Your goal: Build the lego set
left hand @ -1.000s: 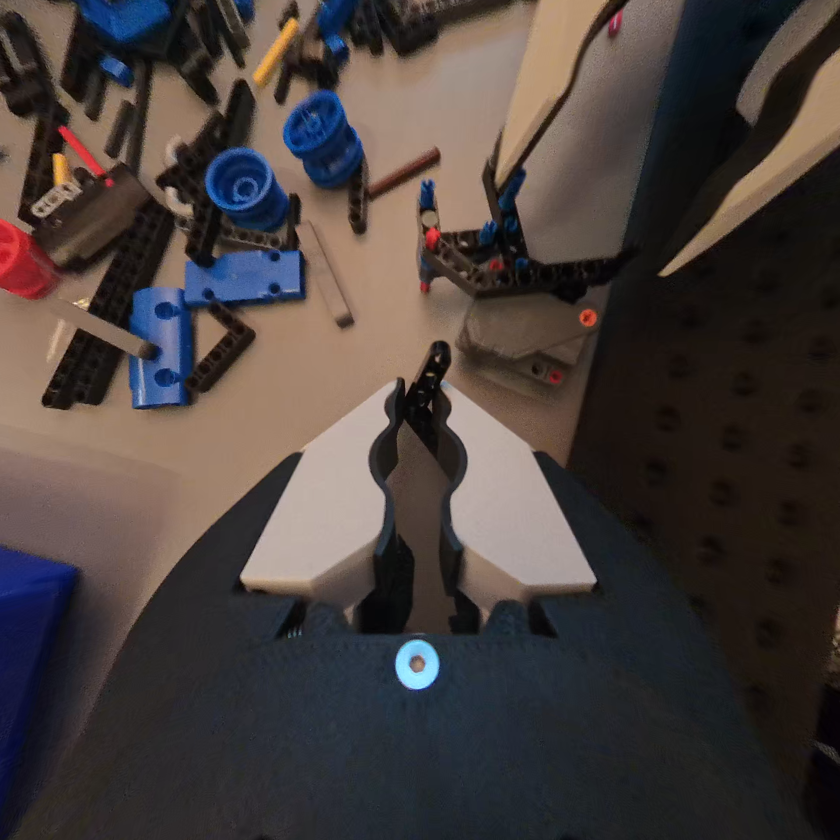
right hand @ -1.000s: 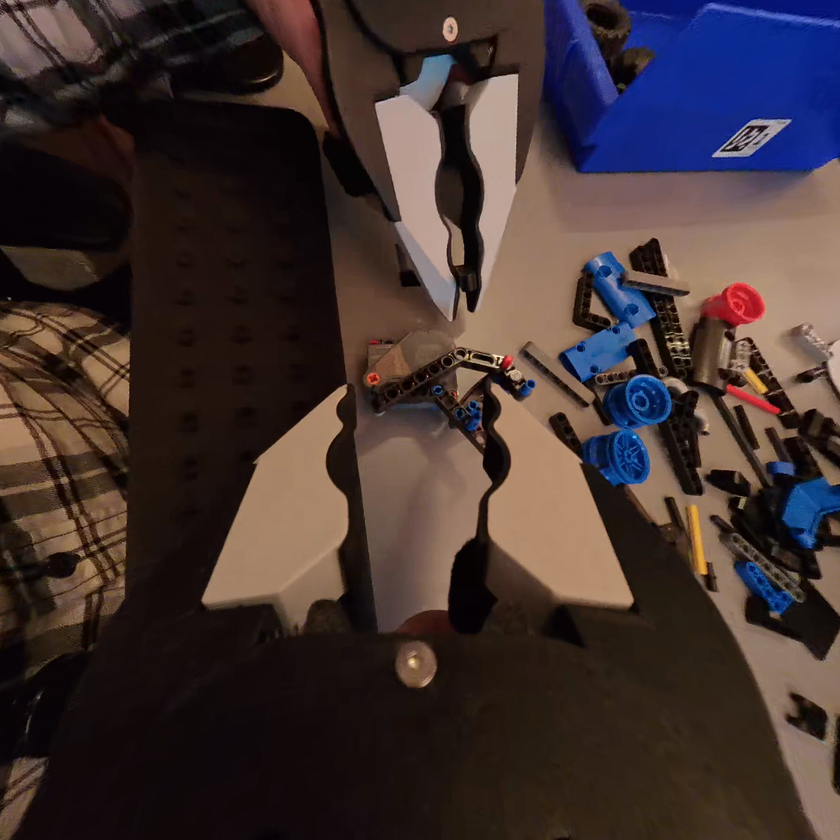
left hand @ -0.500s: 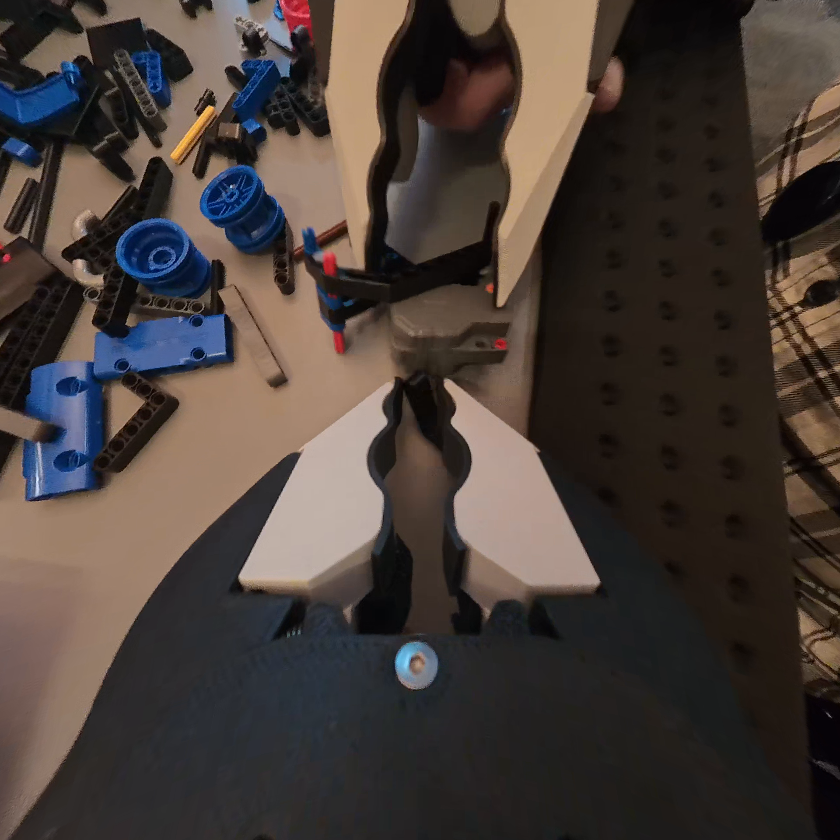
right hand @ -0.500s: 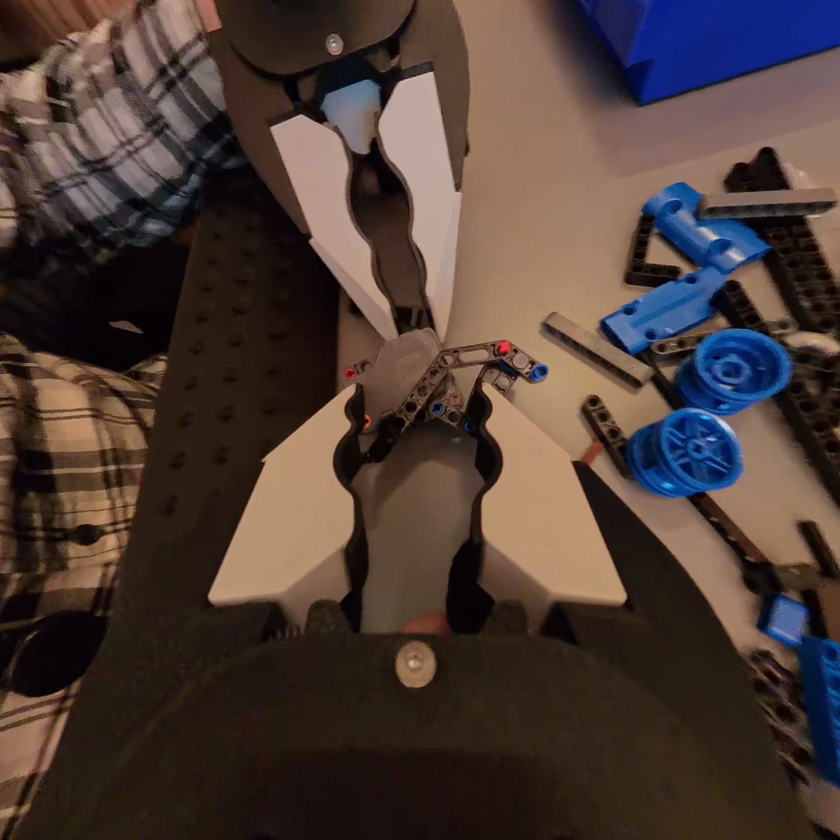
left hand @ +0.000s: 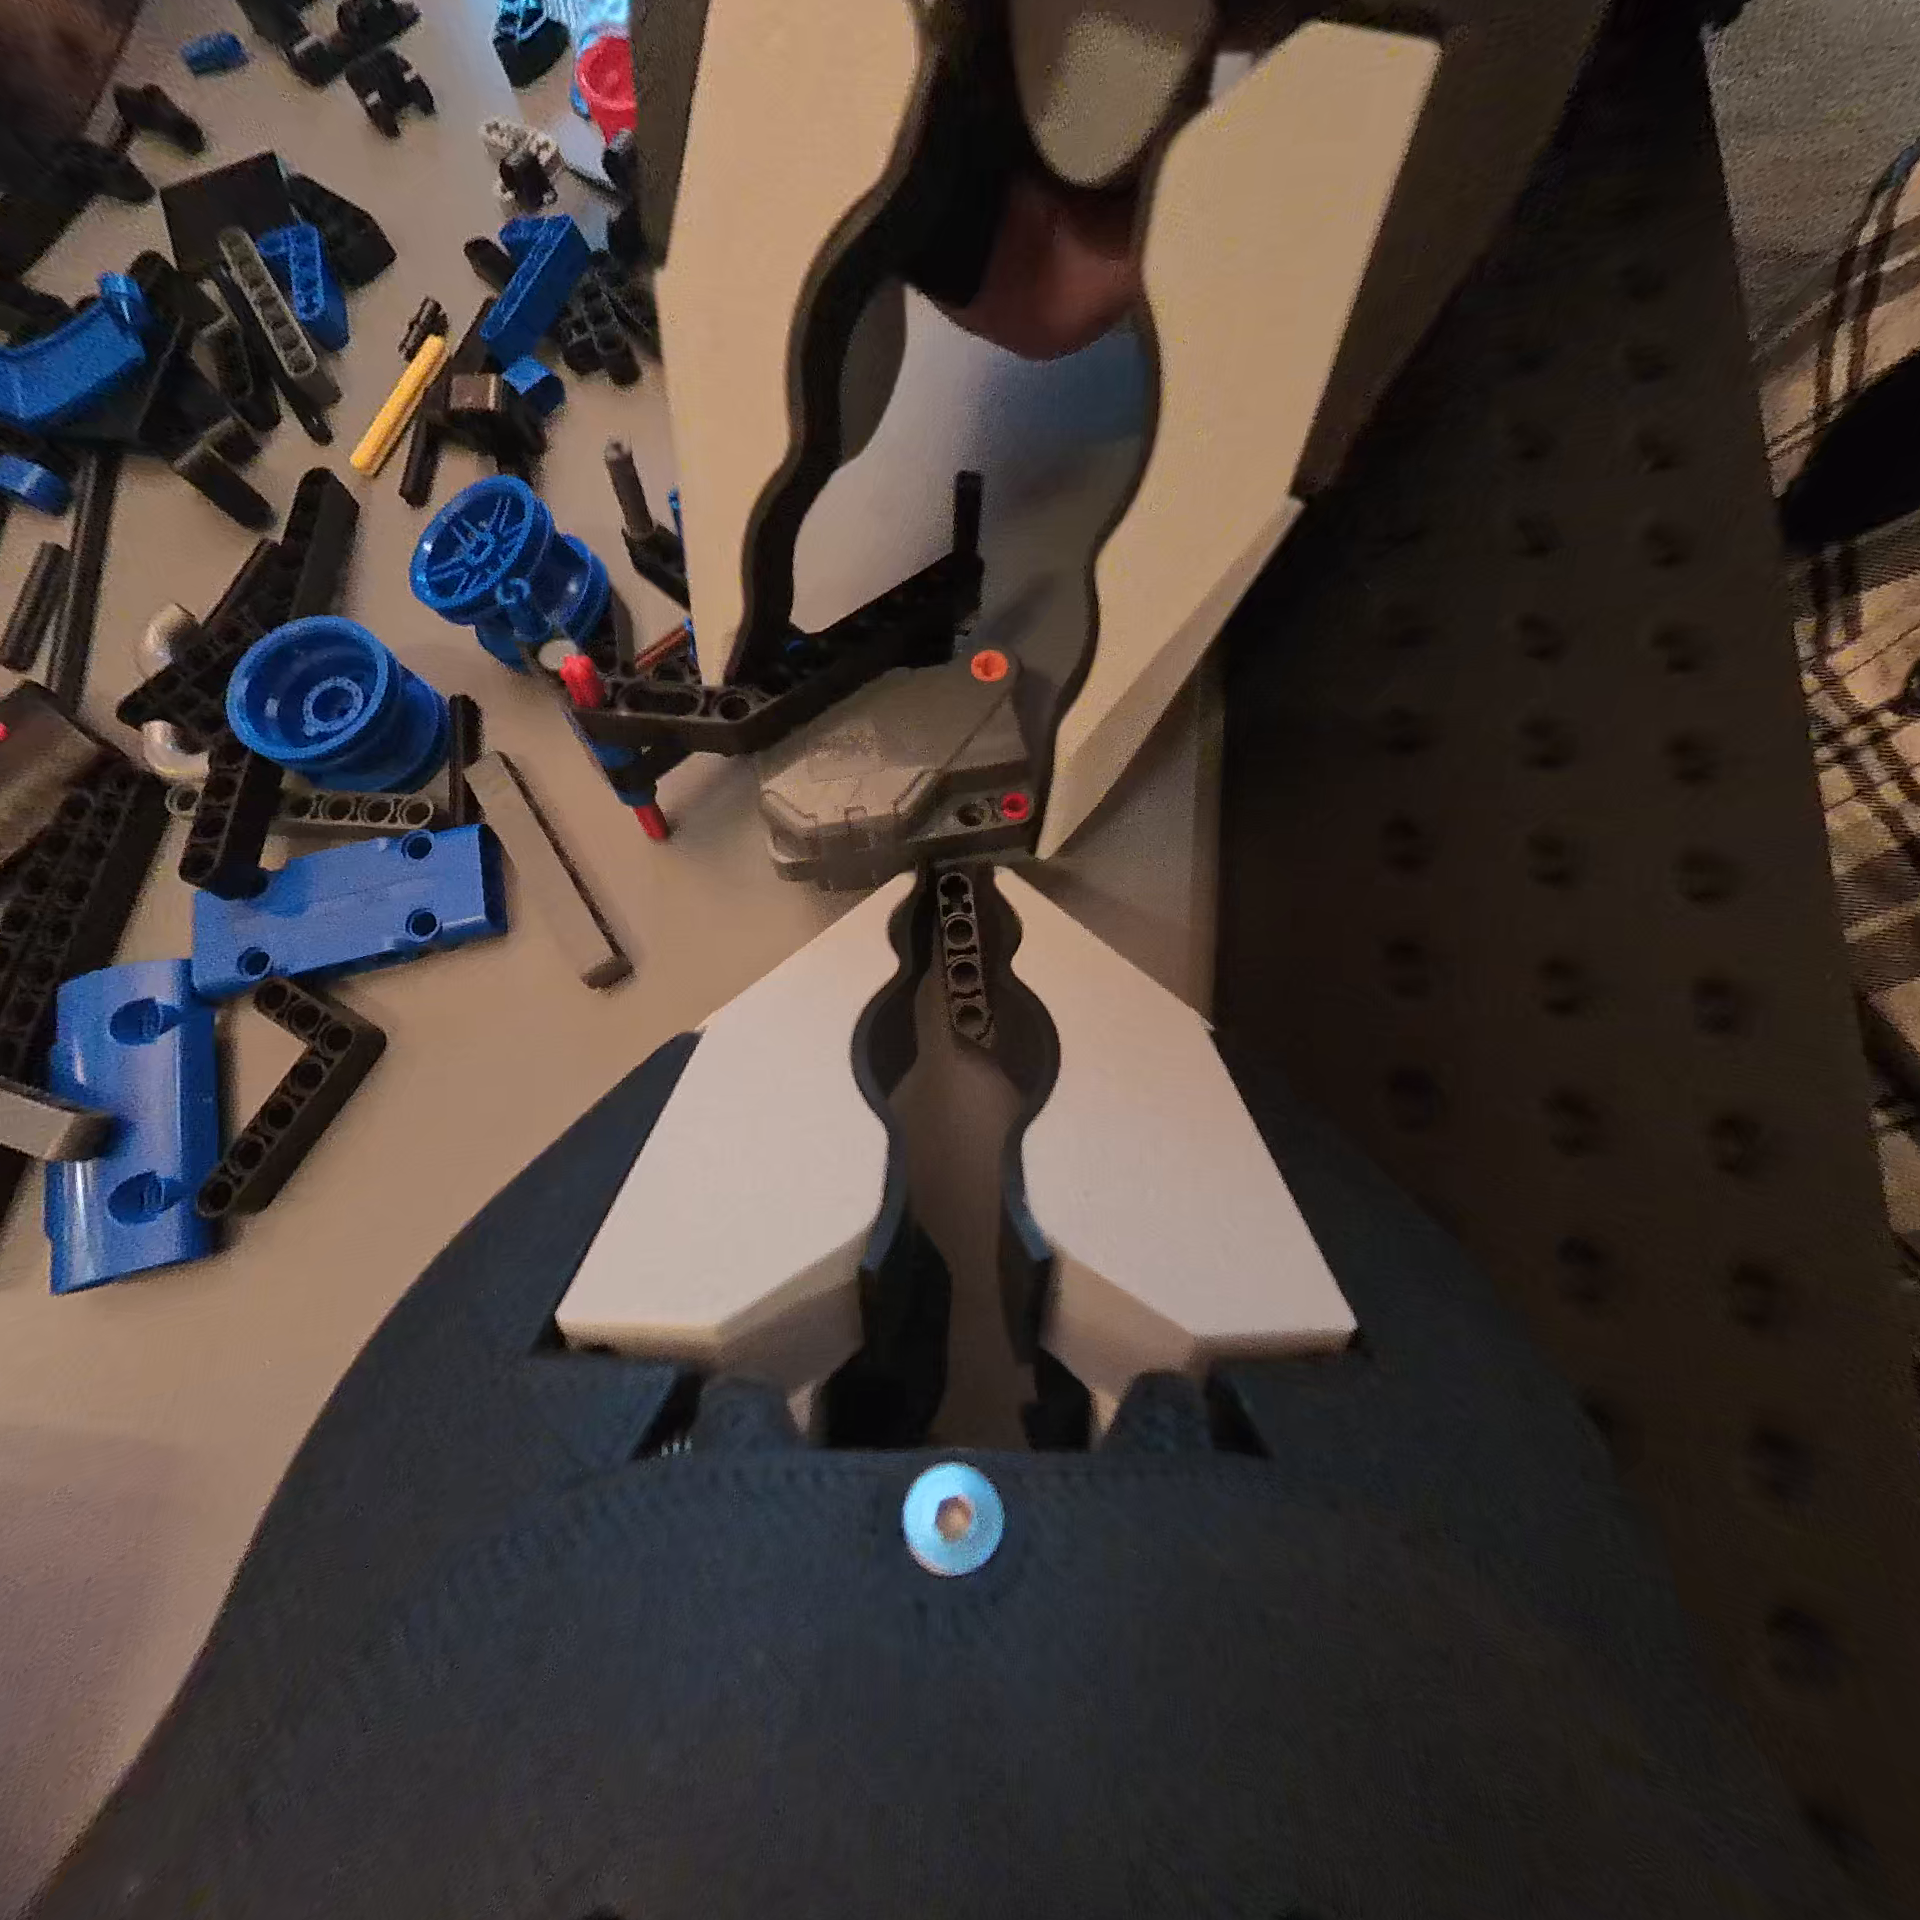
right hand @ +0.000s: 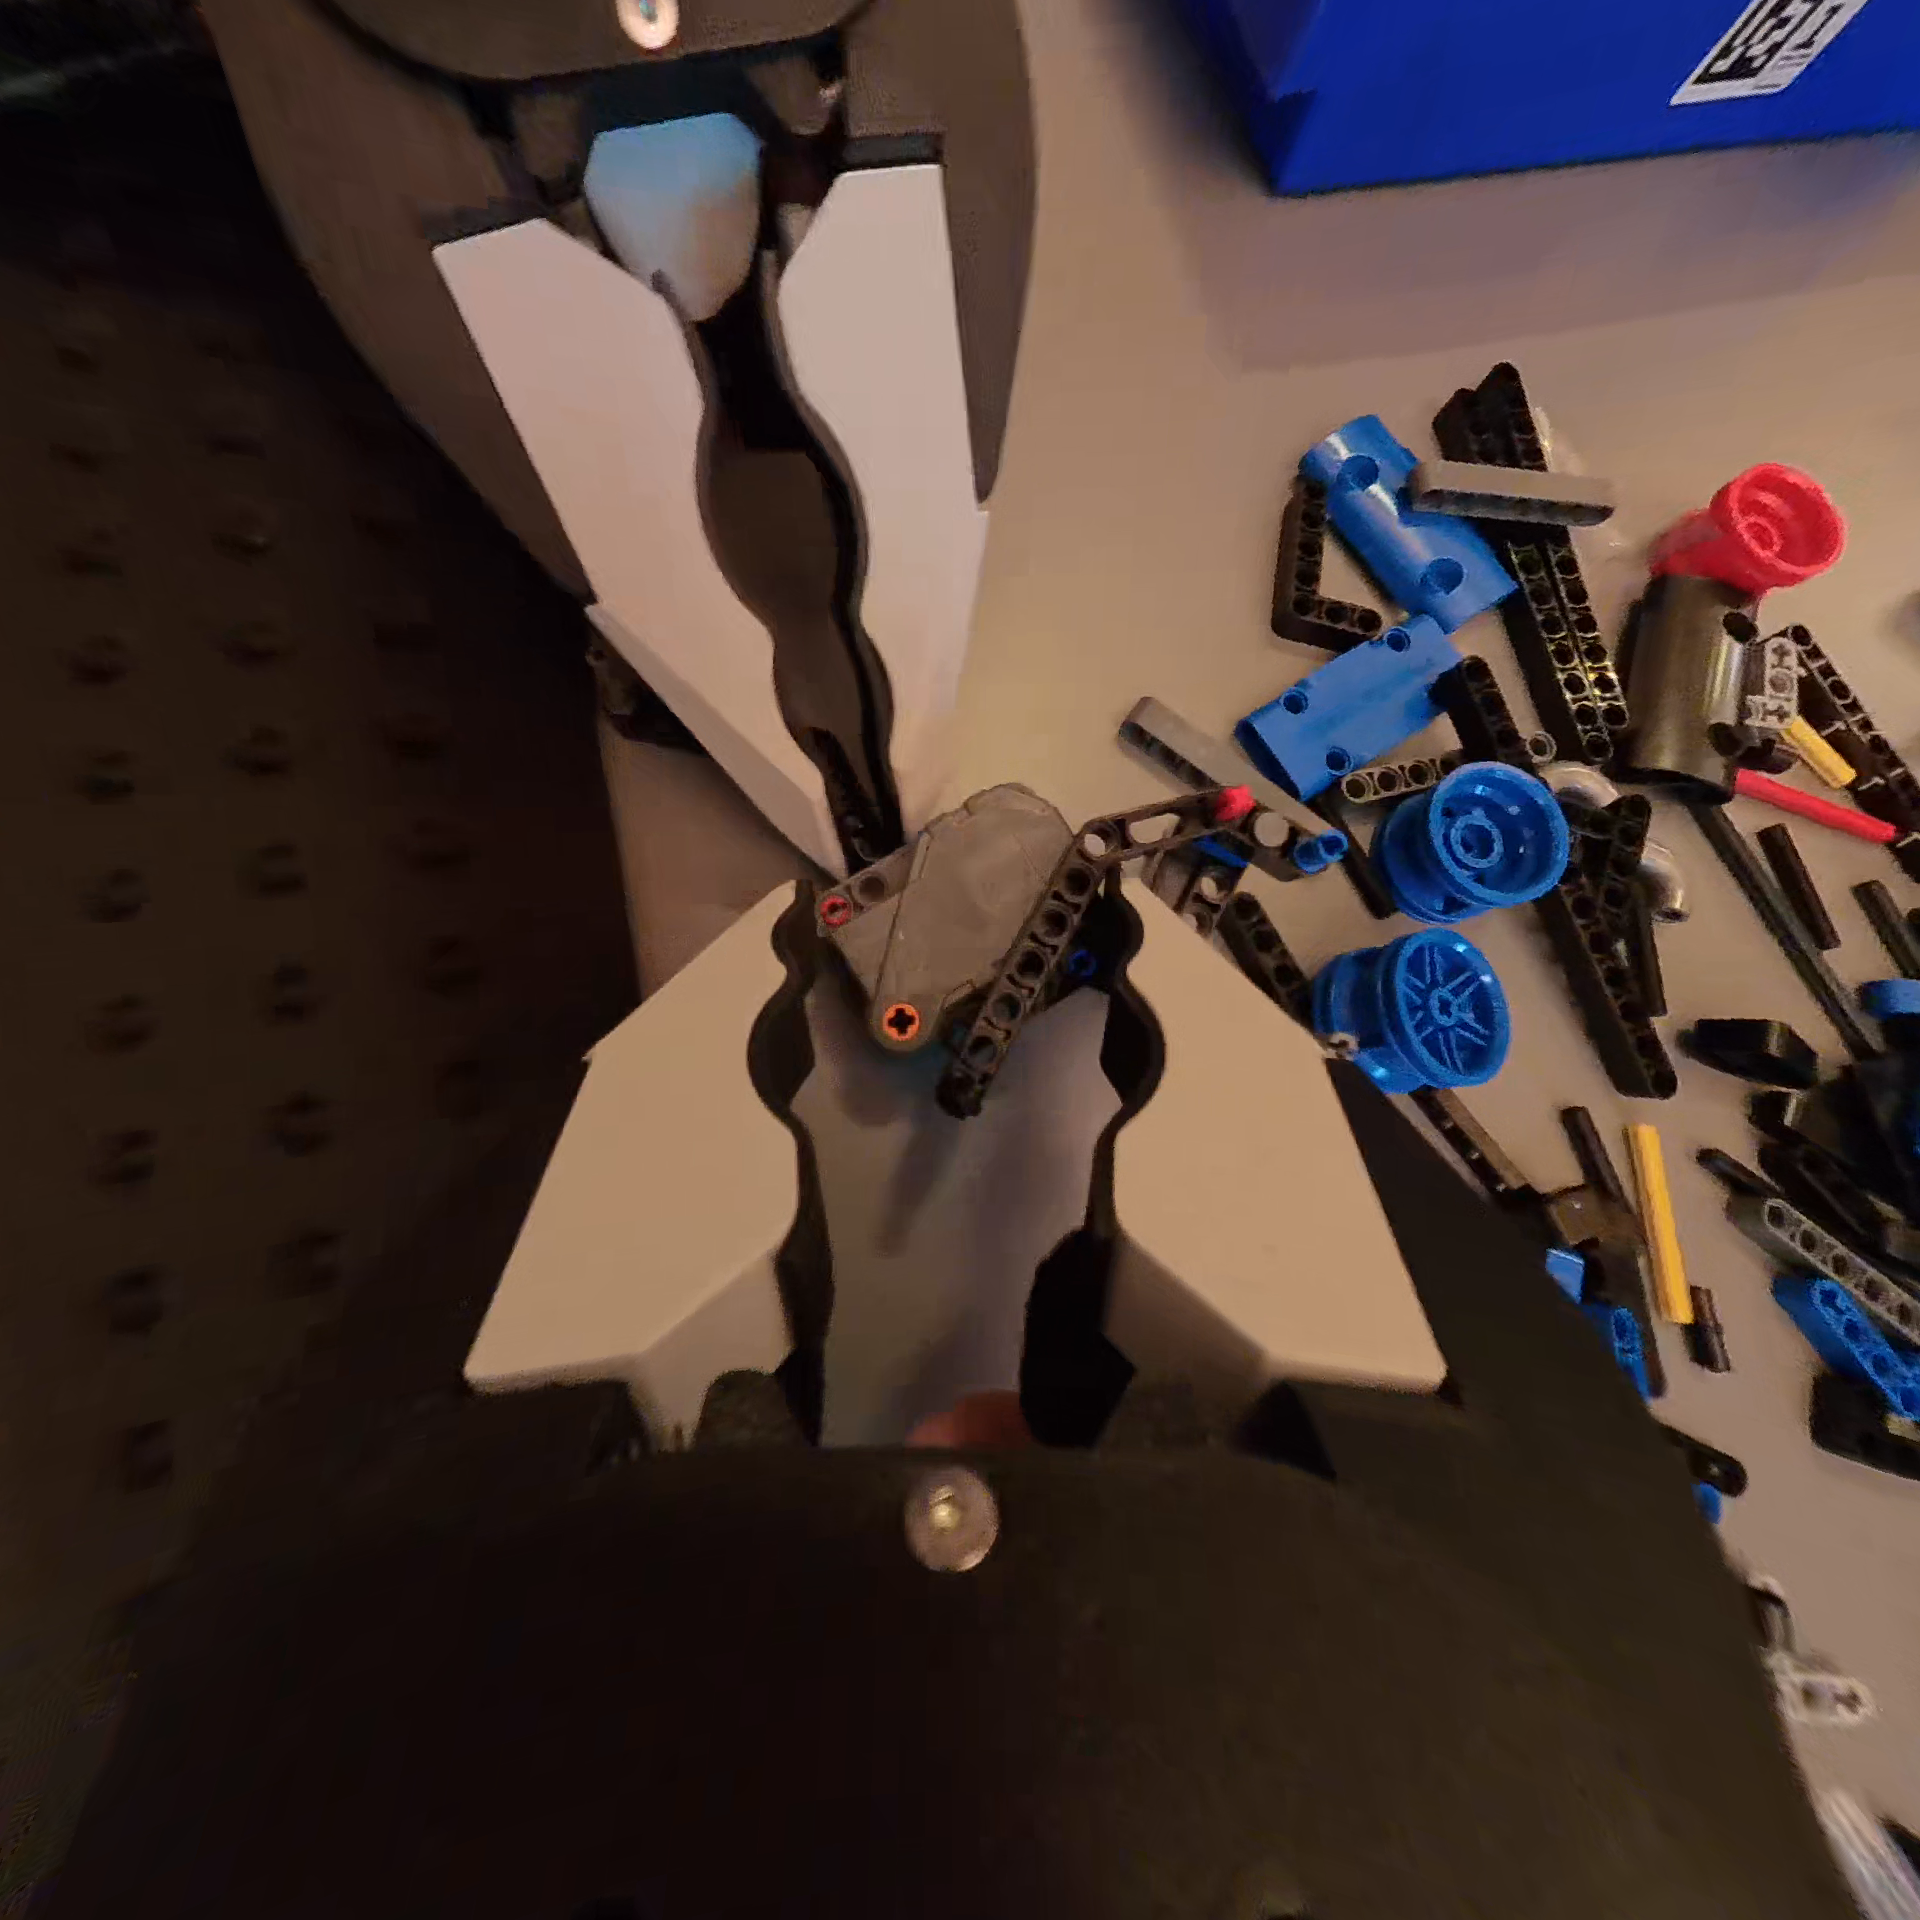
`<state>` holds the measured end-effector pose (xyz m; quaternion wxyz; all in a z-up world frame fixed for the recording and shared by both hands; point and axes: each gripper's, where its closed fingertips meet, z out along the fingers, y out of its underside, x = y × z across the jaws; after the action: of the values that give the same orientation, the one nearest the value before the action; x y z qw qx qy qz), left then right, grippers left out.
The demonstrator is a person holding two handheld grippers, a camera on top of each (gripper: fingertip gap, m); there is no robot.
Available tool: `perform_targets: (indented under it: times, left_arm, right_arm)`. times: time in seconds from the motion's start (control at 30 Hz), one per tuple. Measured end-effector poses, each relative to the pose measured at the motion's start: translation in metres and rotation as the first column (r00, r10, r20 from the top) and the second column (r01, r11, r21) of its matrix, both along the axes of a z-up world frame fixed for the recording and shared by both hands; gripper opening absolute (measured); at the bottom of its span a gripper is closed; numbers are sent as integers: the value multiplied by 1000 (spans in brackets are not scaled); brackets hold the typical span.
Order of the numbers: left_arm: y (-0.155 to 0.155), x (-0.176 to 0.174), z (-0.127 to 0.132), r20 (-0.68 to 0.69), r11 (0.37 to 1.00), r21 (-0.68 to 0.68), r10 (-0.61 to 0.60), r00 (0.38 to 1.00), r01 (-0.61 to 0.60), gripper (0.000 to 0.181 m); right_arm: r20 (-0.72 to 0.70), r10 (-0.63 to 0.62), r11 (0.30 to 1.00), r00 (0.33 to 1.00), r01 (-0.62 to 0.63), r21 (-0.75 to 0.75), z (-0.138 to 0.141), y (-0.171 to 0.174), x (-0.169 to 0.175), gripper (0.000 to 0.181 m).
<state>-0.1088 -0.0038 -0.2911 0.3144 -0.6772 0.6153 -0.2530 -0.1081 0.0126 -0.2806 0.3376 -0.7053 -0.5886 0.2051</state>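
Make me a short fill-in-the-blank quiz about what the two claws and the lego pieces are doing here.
1. The left claw is shut on a short ____ beam.
2. The right claw is ____ around the grey motor block.
3. Two ____ wheels lie among the loose parts.

Missing words: black; open; blue

Light: dim, warm
Shadows: soft on table [left hand: 312,1455]
Edges: wide-angle bending
Blur: parts far right of table in right wrist view

A blue bin [right hand: 1558,94] stands on the desk [right hand: 1195,312]; beside the desk lie a dark perforated board [left hand: 1558,935] and plaid cloth [left hand: 1860,644].
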Motion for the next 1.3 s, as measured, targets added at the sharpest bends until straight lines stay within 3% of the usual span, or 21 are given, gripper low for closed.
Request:
perform_targets:
  times: [0.1,0.2,0.27,0.33,0.4,0.43,0.5,0.53,0.63,0.7,0.87,0.93,0.97,1.07,1.13,1.3]
  left_arm:
    - [4,-4,4,5,999,33,17,1000,-17,6]
    - [6,-10,24,73,993,109,27,997,-35,3]
    - [8,-13,38,125,987,149,41,991,-59,1]
    - [15,-18,43,130,973,205,77,988,-103,14]
    - [24,-16,49,138,944,299,103,985,-140,44]
    - [25,-11,54,140,923,359,92,986,-137,50]
    - [20,3,58,96,874,481,26,995,-69,52]
    - [18,9,60,74,848,528,4,997,-42,43]
    - [17,15,61,25,842,539,-36,999,17,36]
    - [21,11,65,32,877,480,-22,999,4,35]
    - [27,-14,83,93,967,238,74,993,-94,33]
    - [39,-29,87,101,972,153,163,981,-178,33]
    - [37,-33,84,98,982,25,186,978,-189,32]
    - [49,-42,75,110,944,-216,277,954,-249,33]
    - [44,-42,61,96,901,-385,253,963,-198,33]
    - [44,-36,36,49,817,-546,255,966,-188,33]
  right_arm:
    - [-98,6,992,995,-18,-122,6,-3,0,53]
    - [-272,-19,945,962,-71,-318,28,-7,0,52]
    - [-409,-61,847,910,-169,-504,45,-12,0,52]
    - [-496,-121,734,860,-259,-628,57,-10,4,52]
    - [-514,-124,698,849,-293,-653,62,-9,6,52]
    - [-518,-118,696,847,-302,-651,65,-9,6,52]
    - [-535,-98,661,839,-347,-666,71,-14,4,52]
    - [-539,-78,642,838,-372,-671,73,-19,3,52]
    - [-538,-43,621,842,-399,-675,75,-22,0,51]
    - [-544,-37,620,838,-407,-671,78,-17,-2,52]
    - [-557,-24,716,830,-374,-589,93,3,-1,71]
    - [-499,-6,784,867,-306,-541,85,14,4,71]
    - [-449,19,826,893,-267,-496,77,18,7,70]
    - [-261,159,915,952,-242,-323,50,10,9,52]
    - [-145,271,936,952,-296,-192,32,-4,0,49]
    - [58,365,931,929,-364,-33,-4,-14,-16,42]
